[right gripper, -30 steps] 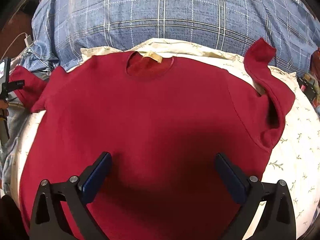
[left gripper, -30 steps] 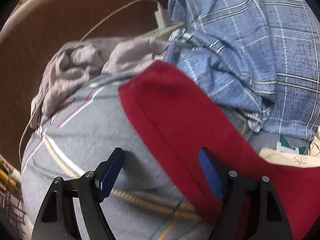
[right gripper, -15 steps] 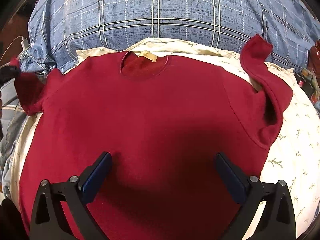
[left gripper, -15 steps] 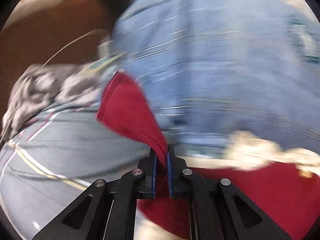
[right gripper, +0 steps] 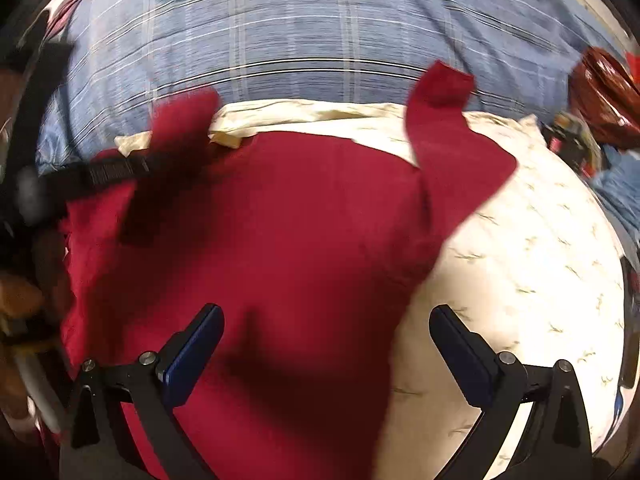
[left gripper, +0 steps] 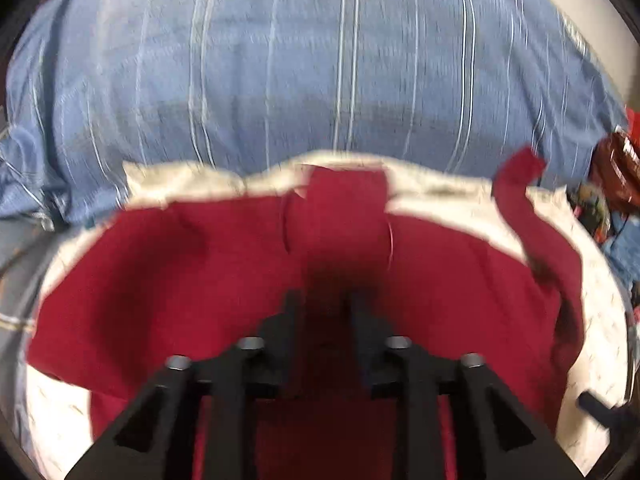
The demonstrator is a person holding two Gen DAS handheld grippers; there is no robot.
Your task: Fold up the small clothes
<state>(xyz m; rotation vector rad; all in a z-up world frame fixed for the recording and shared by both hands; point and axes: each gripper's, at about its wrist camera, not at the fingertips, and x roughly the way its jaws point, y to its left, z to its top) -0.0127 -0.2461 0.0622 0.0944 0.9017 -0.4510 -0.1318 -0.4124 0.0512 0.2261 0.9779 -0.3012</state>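
You've got 1 small red shirt (right gripper: 304, 248) here, soft matte knit, lying flat on a cream sheet (right gripper: 532, 248) printed with tiny leaf sprigs. Behind it sits 1 big blue plaid pillow (right gripper: 304, 40), woven cotton look with white and dark lines.

Your left gripper (left gripper: 324, 304) has its 2 black fingers close together with 1 red sleeve (left gripper: 346, 208) running between them, laid in over the chest; the jaws are opening, and with the blur you can't really tell if the pads still press the cloth. Your right gripper (right gripper: 326, 344) is spread wide over the lower hem area, its 2 blue pads (right gripper: 192, 356) touching nothing. The other sleeve (right gripper: 440, 112) sticks up, folded back near the pillow. At the far right there's something shiny and dark red (right gripper: 604, 92), too blurred to name.
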